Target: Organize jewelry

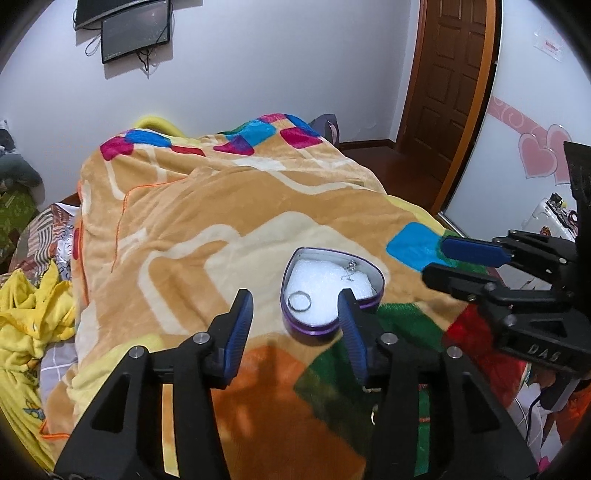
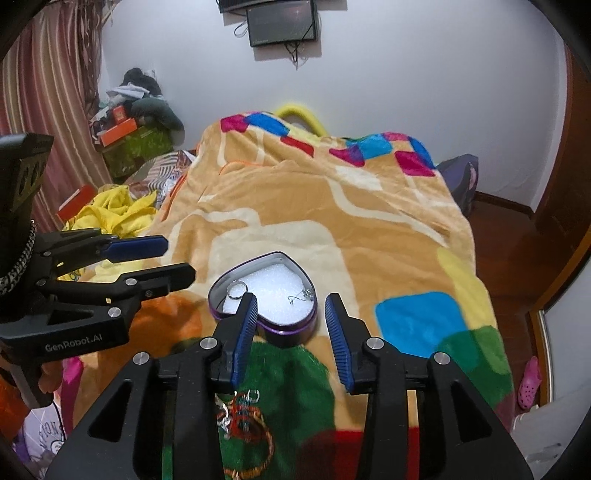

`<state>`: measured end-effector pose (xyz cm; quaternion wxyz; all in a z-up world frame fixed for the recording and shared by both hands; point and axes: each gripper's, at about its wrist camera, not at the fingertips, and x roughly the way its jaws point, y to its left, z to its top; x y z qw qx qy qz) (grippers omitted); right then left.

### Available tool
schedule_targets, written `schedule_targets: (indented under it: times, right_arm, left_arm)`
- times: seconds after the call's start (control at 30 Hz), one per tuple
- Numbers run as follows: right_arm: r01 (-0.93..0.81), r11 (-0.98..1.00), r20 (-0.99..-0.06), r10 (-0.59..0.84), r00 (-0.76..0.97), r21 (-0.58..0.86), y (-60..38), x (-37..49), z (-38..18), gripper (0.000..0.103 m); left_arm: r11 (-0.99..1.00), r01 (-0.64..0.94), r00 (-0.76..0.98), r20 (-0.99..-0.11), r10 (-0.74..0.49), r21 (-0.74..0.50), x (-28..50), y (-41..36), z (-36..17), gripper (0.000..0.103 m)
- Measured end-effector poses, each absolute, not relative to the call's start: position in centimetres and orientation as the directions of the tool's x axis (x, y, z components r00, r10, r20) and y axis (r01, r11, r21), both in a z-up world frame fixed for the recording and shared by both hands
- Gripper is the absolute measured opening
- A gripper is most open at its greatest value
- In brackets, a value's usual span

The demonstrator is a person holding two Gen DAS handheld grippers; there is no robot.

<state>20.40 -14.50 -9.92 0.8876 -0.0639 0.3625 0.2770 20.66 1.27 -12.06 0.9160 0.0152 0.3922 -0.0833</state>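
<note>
A purple heart-shaped tin (image 1: 328, 326) with white foam inside lies open on the blanket; it also shows in the right wrist view (image 2: 288, 334). A silver ring (image 1: 299, 301) (image 2: 236, 290) and a small silver earring (image 1: 350, 269) (image 2: 302, 295) lie on the foam. My left gripper (image 1: 295, 306) is open and empty just in front of the tin. My right gripper (image 2: 291, 308) is open and empty, also just before the tin. More jewelry, a gold bangle and chain pieces (image 2: 243, 417), lies blurred on the blanket under the right gripper.
The colourful fleece blanket (image 1: 221, 206) covers the bed. Yellow clothes (image 1: 33, 314) lie at its left side. A wooden door (image 1: 450, 74) and a dark floor are at the right. A screen (image 2: 282, 22) hangs on the far wall.
</note>
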Motion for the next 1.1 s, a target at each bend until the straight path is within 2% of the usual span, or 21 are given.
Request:
schedule_targets:
  times: [0.3, 0.9, 1.03, 1.07, 1.1]
  right_arm:
    - [-0.513, 0.854, -0.695, 0.419, 0.584, 0.084, -16.0, 18.0, -10.6, 0.035]
    - [-0.541, 0.833, -0.811, 0.392, 0.434, 0.113, -15.9, 14.3, -17.5, 0.035]
    - [-0.549, 0.830, -0.806, 0.391, 0.445, 0.099, -16.1, 13.9, -17.7, 0.035]
    - [-0.552, 0.828, -0.805, 0.395, 0.442, 0.103, -16.2, 14.0, -17.7, 0.032]
    - [-0.554, 0.827, -0.806, 0.394, 0.441, 0.102, -16.2, 14.0, -17.7, 0.024]
  left_arm:
    - [0.985, 0.169, 0.658, -0.740, -0.139, -0.034, 17.9, 1.1, -12.6, 0.048]
    - [0.974, 0.220, 0.565, -0.807, -0.172, -0.054, 14.4, -1.0, -17.1, 0.048]
    - [0.970, 0.232, 0.546, -0.817, -0.187, -0.067, 14.0, -1.4, -17.9, 0.048]
    - [0.970, 0.235, 0.544, -0.818, -0.188, -0.066, 13.9, -1.6, -18.0, 0.048]
    - [0.968, 0.242, 0.541, -0.819, -0.192, -0.067, 13.8, -1.8, -18.1, 0.048]
